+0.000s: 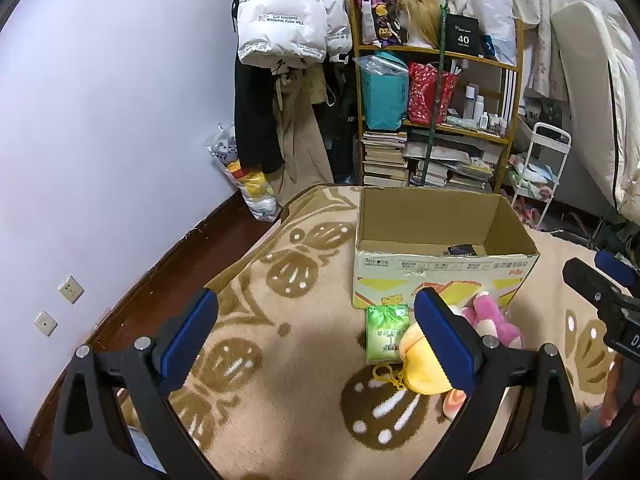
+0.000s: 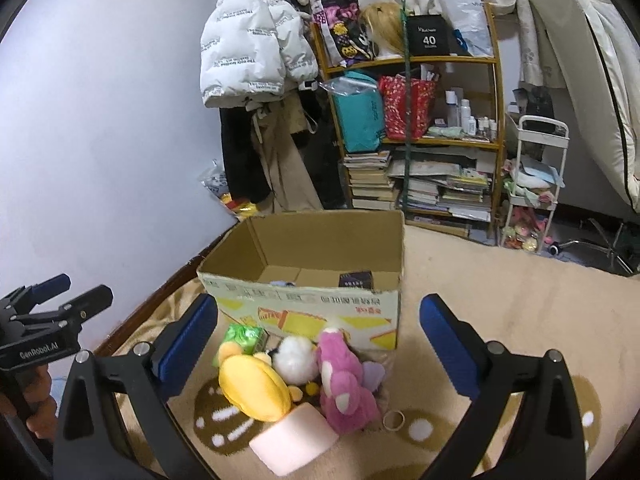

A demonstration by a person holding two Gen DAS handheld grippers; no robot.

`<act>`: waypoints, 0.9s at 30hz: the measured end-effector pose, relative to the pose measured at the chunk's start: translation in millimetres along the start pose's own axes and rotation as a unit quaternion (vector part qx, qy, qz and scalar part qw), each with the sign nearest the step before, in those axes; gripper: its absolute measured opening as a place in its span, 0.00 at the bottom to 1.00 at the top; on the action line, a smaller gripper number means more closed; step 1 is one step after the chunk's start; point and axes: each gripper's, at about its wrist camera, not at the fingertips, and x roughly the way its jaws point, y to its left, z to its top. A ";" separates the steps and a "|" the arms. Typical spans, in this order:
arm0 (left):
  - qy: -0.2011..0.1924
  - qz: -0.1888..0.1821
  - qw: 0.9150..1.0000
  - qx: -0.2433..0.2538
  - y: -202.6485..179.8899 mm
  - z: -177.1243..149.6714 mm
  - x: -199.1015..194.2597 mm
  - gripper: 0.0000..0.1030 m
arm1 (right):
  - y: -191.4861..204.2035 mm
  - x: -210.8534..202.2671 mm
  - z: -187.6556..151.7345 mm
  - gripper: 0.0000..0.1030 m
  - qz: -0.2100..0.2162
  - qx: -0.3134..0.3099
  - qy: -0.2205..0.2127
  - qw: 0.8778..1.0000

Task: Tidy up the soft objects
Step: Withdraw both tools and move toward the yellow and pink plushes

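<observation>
A beige blanket (image 2: 500, 288) with brown leaf patterns spreads across the whole foreground, and on it sits the open cardboard box (image 2: 304, 276), its flaps gone, a dark little packet lying on its floor. Behind it, a crowded wooden shelf (image 2: 416, 136) of books and bags, with a white puffer jacket (image 2: 244, 48) hanging to its left.

Down in front of the box, the soft things are heaped together on the blanket: a pink plush toy (image 2: 344, 380) leaning against the box's near wall, a yellow plush (image 2: 254, 388) beside it, a white fluffy ball (image 2: 294, 358) tucked between the two, a pale pink foam block (image 2: 294, 436) nearest the camera, and a green tissue pack (image 1: 387, 334) at the left, just in front of the box.

Left tongs (image 1: 316, 340): spread wide, nothing between them, hovering left of the pile. Right tongs (image 2: 320, 344): also spread wide and empty, framing the heap from above. A small ring (image 2: 394, 420) lies by the pink plush.
</observation>
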 end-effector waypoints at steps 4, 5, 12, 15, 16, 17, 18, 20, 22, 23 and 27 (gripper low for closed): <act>0.006 -0.005 1.000 0.003 -0.9 -2.2 3.0 0.94 | 1.3 -0.1 -2.9 1.00 -0.012 -0.007 0.007 1.000; 0.009 -0.008 1.000 0.001 -0.5 -2.8 4.5 0.94 | 1.3 0.8 -2.6 1.00 -0.013 -0.007 0.008 1.000; 0.033 -0.020 0.999 -0.005 -4.2 -7.6 19.6 0.94 | -3.7 9.7 -4.0 1.00 -0.018 -0.002 0.016 1.000; 0.043 -0.022 0.999 -0.003 -7.9 -10.9 26.2 0.94 | -6.3 14.7 -5.6 1.00 -0.023 0.002 0.021 1.000; 0.046 -0.022 0.999 -0.003 -9.3 -12.0 28.6 0.94 | -7.1 17.3 -5.5 1.00 -0.027 0.003 0.025 0.999; 0.048 -0.024 0.999 -0.002 -11.0 -12.9 30.8 0.94 | -8.1 19.5 -5.4 1.00 -0.031 0.004 0.027 0.999; 0.053 -0.025 0.998 0.000 -14.1 -14.4 34.1 0.94 | -9.5 21.3 -5.7 1.00 -0.035 0.004 0.029 0.999; 0.060 -0.027 0.998 0.005 -19.3 -16.9 39.8 0.94 | -11.4 25.4 -5.8 1.00 -0.037 0.003 0.033 0.999; 0.067 -0.028 0.997 0.017 -25.9 -20.8 46.2 0.94 | -13.5 29.8 -6.6 1.00 -0.038 0.004 0.037 0.999; 0.067 -0.028 0.997 0.020 -27.8 -21.8 47.7 0.94 | -14.2 32.2 -6.6 1.00 -0.039 0.004 0.040 0.998; 0.076 -0.034 0.996 0.031 -37.2 -25.1 57.7 0.94 | -15.1 41.0 -9.2 1.00 -0.041 0.004 0.049 0.998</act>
